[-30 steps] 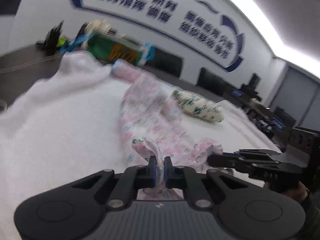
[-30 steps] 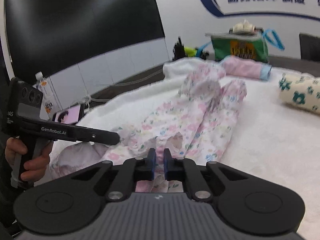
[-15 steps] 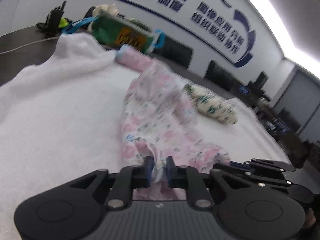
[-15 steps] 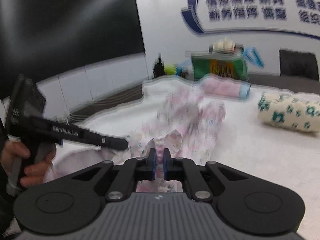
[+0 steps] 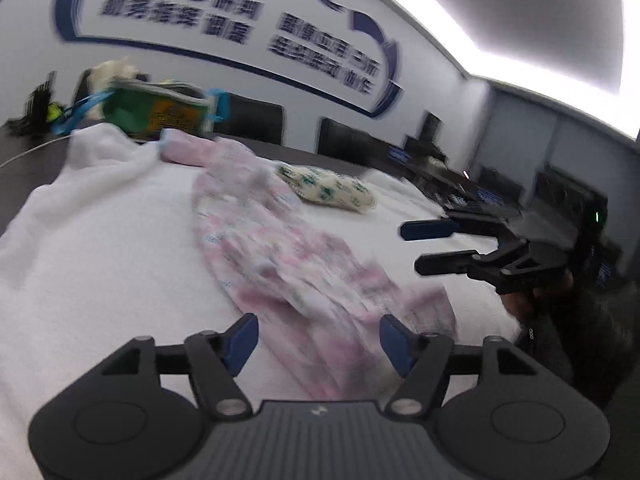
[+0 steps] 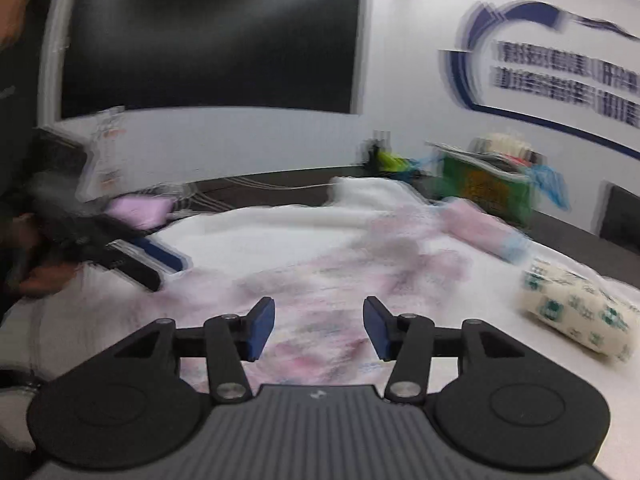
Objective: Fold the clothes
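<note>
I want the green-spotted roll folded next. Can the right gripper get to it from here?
Probably yes. The green-spotted roll lies alone on the white blanket, off to one side of the right gripper, whose jaws are opening with nothing held.

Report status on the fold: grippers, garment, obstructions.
Left gripper and right gripper both opening, nothing pinched. Pink floral garment lying loose on white blanket. Rolled green-print bundle alongside, clear.

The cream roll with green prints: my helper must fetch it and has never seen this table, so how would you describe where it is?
Find the white fluffy blanket covering the table. The pink floral garment lies along its middle; the cream roll with green prints lies just beyond it on the right. Unlike the plain pink roll further back by the green bag, it is cream with green motifs.
</note>
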Available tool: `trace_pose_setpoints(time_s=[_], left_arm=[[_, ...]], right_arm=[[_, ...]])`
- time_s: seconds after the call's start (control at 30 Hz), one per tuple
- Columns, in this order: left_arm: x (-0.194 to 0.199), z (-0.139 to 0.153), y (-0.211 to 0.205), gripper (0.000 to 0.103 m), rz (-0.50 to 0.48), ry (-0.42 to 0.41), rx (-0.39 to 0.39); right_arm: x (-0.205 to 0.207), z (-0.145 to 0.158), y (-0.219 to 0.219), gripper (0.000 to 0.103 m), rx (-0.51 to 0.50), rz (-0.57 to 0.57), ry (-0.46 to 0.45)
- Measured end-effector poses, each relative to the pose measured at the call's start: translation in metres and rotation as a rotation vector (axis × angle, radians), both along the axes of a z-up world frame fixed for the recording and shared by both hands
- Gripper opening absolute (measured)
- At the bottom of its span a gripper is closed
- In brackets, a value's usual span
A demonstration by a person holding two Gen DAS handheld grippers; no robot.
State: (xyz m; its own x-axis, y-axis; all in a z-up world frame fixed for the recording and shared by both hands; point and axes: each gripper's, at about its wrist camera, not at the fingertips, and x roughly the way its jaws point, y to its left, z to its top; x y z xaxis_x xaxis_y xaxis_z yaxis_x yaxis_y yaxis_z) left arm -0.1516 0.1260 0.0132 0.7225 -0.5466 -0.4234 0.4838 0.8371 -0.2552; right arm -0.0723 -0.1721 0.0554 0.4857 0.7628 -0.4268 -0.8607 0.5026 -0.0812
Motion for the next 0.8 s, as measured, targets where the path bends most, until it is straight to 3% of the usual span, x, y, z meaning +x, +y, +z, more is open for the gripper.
trace_pose_setpoints(time_s=[0.17, 0.27, 0.37, 0.47, 0.53, 0.57, 0.67, 0.8], left_arm=[[-0.006, -0.012, -0.017, 0.066, -0.067, -0.021, 0.099], [-0.005, -0.016, -0.018, 0.066, -0.077, -0.011, 0.122], [-0.003, -0.017, -0.021, 0.066, -0.071, -0.006, 0.161], [-0.011, -0.009, -0.029, 0.066, -0.066, -0.100, 0.242], [-0.019, -0.004, -0.036, 0.070, -0.064, -0.220, 0.320], [-0.022, -0.002, -0.040, 0.072, -0.067, -0.276, 0.355], [-0.023, -0.003, -0.053, 0.072, -0.100, -0.383, 0.454], [-0.012, -0.012, -0.068, 0.072, -0.163, -0.437, 0.556]], right_arm=[[-0.029, -0.023, 0.028, 0.050, -0.166, 0.241, -0.002], [-0.032, -0.037, 0.045, 0.050, -0.242, 0.282, -0.008], [-0.029, -0.041, 0.046, 0.050, -0.255, 0.295, 0.006], [-0.019, -0.041, 0.044, 0.045, -0.233, 0.293, 0.053], [-0.010, -0.038, 0.040, 0.014, -0.202, 0.292, 0.104], [-0.004, -0.036, 0.039, 0.010, -0.185, 0.292, 0.126], [0.009, -0.032, 0.037, 0.007, -0.146, 0.328, 0.181], [0.026, -0.014, 0.028, 0.006, -0.045, 0.396, 0.260]])
